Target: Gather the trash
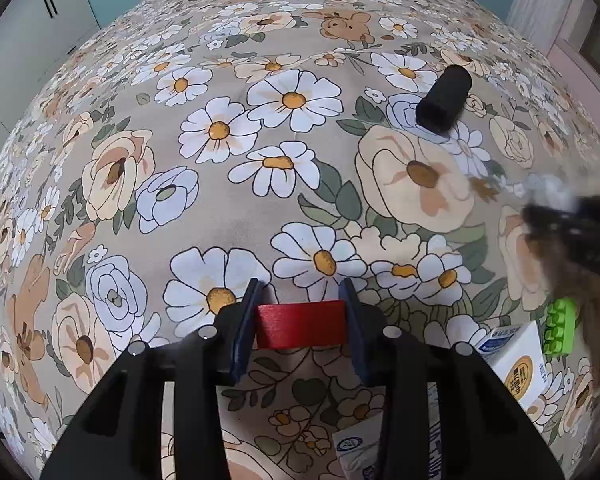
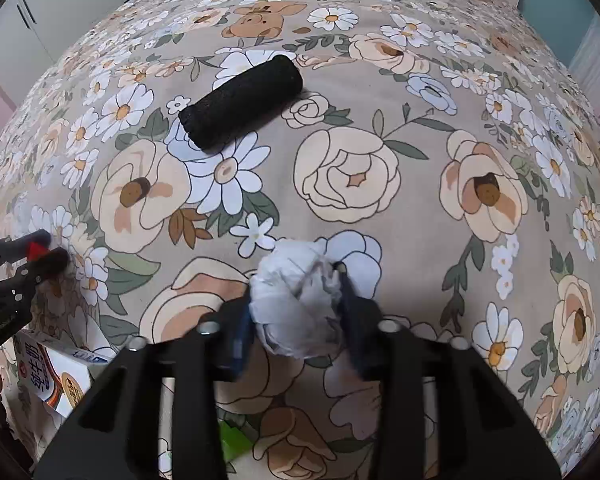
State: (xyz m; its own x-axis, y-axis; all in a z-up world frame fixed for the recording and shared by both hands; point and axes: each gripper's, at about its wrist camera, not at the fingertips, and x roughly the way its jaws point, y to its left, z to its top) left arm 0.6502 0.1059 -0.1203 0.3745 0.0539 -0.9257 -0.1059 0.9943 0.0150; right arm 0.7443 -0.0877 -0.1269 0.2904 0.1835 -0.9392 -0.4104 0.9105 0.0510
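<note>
Right wrist view shows us that our right gripper (image 2: 296, 308) pinches a crumpled ball of white tissue paper (image 2: 296, 300) between its jaws, lifted just above the floral-printed bedspread (image 2: 348, 176). Left wrist view has our left gripper (image 1: 300, 320) clamped on a small red rectangular block (image 1: 300, 324), jaws pressed against its two ends, also hovering over the fabric.

We judge the step in hand to be the carrying stage: both tools are loaded, and each piece now needs a bin or bag, which we cannot see in either view. The next move calls for keeping both grips firm while we swing toward wherever the trash goes; the soft tissue could slip if pressure eases.

A black foam-like cylinder (image 2: 242, 102) lies on its side at about eleven o'clock from the tissue, well apart and untouched. From the left tool it sits at one o'clock (image 1: 444, 100). A white printed milk carton (image 1: 516, 356) and a green toy brick (image 1: 560, 326) rest at four o'clock of the left tool, near the bed's edge.

Both grippers point forward across the bed, tilted downward, side by side; each appears blurred at the other's frame edge.
</note>
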